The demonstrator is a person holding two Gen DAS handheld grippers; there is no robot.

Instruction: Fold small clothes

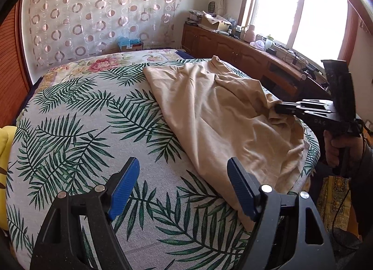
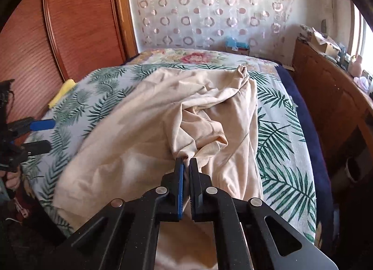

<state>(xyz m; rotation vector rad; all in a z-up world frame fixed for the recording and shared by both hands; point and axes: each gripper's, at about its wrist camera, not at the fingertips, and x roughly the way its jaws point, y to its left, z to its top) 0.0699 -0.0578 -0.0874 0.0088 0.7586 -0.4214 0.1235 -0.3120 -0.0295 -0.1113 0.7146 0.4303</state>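
Right gripper [image 2: 186, 165] is clenched on a bunched fold of the soft, light beige garment [image 2: 144, 130] lying ahead of it, while the left gripper [image 1: 184, 188], empty and released, should take the limp near edge beside it.

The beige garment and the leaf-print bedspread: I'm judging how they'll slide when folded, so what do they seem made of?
The beige garment looks like soft, thin, matte knit, likely cotton jersey: it bunches into limp rounded folds. The leaf-print bedspread looks like coarser woven cloth, perhaps cotton or linen blend: a visible grainy weave, lying flat, no sheen.
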